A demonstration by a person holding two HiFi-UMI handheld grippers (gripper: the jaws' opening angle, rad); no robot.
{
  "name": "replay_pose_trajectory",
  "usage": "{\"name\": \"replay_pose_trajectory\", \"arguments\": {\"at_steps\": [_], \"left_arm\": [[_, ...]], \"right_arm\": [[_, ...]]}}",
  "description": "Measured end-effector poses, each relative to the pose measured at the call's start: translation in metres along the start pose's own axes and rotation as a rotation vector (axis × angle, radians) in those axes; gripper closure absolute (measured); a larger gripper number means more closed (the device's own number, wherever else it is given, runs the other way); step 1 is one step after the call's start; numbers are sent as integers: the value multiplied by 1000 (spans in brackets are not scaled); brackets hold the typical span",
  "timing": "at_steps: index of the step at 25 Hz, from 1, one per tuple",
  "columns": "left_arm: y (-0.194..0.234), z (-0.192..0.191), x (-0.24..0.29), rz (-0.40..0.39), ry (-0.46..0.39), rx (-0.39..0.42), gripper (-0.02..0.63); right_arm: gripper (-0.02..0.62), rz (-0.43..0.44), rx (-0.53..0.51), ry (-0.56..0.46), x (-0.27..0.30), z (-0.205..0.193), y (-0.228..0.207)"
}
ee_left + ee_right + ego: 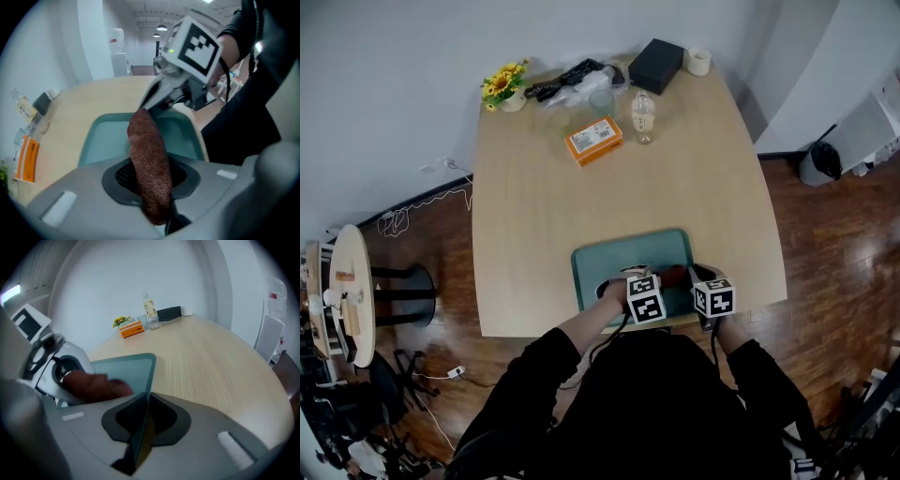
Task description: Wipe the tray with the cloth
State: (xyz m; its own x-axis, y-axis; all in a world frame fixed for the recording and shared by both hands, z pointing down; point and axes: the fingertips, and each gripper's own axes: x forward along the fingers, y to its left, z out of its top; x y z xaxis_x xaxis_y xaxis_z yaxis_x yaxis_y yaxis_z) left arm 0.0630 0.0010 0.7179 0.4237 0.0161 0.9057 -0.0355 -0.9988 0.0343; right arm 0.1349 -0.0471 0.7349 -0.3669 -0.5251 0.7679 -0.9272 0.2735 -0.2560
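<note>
Left gripper (149,180): jaws clenched on the brown cloth (147,154).
Right gripper (143,420): jaws clamped on the tray's right rim.
Tray (619,248): teal, at the table's (675,178) near edge.
Cloth: over the tray's interior, near the right gripper.

Cloth (149,157) over tray (619,251) on table (581,197)
</note>
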Motion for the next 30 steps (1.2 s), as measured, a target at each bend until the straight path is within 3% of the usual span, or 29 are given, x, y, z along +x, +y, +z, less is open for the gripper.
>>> {"name": "replay_pose_trajectory", "arguments": {"at_steps": [4,9,16,23,28,30], "left_arm": [[-73,13,17,-146,-49,-43,532],[-77,12,28,-165,-42,-52,537],[-22,5,25,-83,13,-43,535],[74,-1,21,58,123,4,535],[95,-1,22,64,121,-141,532],[90,3,19,88,112,-152,532]], "right_arm": [[569,0,1,2,1,-2,2],[571,5,-3,4,3,-4,3],[571,10,-1,8,2,-5,4],[570,21,-1,14,2,-4,5],[571,21,0,12,2,-5,3],[571,23,5,16,2,-6,3]]}}
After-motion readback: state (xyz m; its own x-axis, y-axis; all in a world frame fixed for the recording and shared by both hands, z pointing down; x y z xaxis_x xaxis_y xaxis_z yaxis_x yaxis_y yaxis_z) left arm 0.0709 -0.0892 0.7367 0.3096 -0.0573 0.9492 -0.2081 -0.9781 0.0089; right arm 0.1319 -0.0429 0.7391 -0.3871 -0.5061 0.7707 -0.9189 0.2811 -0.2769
